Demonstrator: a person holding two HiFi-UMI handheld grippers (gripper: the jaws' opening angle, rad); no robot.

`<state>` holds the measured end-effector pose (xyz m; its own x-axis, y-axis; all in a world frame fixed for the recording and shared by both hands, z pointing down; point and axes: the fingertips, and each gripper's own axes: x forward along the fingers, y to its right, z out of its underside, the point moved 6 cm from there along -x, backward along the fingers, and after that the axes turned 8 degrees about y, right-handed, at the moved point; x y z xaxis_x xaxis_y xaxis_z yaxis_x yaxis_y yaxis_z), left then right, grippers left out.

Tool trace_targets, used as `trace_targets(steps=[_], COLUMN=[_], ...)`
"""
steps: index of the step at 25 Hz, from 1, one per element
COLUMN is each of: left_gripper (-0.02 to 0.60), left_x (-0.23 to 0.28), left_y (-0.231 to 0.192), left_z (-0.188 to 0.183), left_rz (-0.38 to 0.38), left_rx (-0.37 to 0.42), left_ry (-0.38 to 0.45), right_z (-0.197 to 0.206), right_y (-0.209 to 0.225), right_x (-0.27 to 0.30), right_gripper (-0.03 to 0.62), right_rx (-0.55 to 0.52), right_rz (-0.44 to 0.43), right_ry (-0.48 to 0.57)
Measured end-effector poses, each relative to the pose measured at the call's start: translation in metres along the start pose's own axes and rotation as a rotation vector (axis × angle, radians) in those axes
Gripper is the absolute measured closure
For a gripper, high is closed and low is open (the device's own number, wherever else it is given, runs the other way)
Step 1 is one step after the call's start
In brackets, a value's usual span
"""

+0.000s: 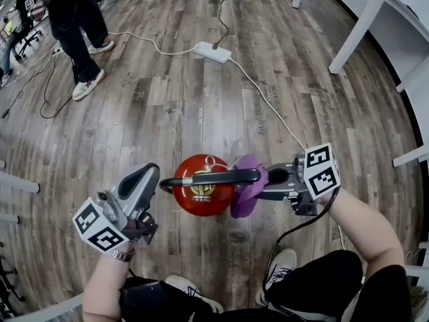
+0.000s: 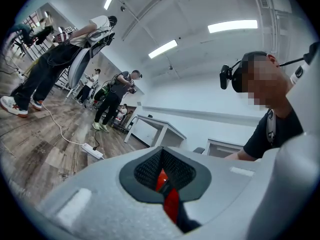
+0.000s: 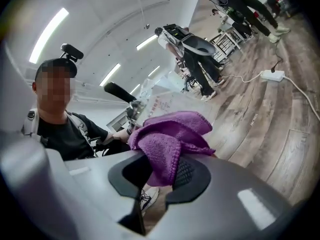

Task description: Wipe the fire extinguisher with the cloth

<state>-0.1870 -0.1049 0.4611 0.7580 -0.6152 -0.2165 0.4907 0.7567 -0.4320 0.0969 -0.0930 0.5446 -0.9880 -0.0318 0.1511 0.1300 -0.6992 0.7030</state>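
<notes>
A red fire extinguisher (image 1: 201, 190) stands upright on the wood floor, seen from above, with its black handle (image 1: 213, 177) lying across the top. My right gripper (image 1: 267, 178) is shut on a purple cloth (image 1: 247, 188), which hangs against the extinguisher's right side just under the handle's end. In the right gripper view the purple cloth (image 3: 172, 139) bunches out from between the jaws. My left gripper (image 1: 153, 174) sits at the extinguisher's left, close to the handle's curved end. Its jaws stand together, and a strip of the red extinguisher (image 2: 167, 196) shows through the slit between them.
A white power strip (image 1: 212, 51) and its cable (image 1: 268, 102) lie on the floor beyond the extinguisher. A person (image 1: 80, 25) stands at the top left. White table legs (image 1: 355, 32) stand at the top right. The holder's shoe (image 1: 280, 268) is just below the extinguisher.
</notes>
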Motion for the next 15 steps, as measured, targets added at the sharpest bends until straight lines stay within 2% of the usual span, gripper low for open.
trace_targets(steps=[6, 11, 15], left_gripper=[0.583, 0.583, 0.583], left_x=[-0.002, -0.010, -0.008], left_y=[0.001, -0.009, -0.007], left_z=[0.001, 0.004, 0.007], left_rz=[0.010, -0.023, -0.005], left_rx=[0.005, -0.023, -0.018], left_ry=[-0.021, -0.015, -0.029], right_z=[0.045, 0.107, 0.155], right_y=[0.042, 0.100, 0.142], right_x=[0.027, 0.043, 0.055], right_gripper=[0.516, 0.517, 0.517], right_rx=[0.122, 0.189, 0.239], right_rz=[-0.008, 0.096, 0.219], right_ry=[-0.025, -0.152, -0.260])
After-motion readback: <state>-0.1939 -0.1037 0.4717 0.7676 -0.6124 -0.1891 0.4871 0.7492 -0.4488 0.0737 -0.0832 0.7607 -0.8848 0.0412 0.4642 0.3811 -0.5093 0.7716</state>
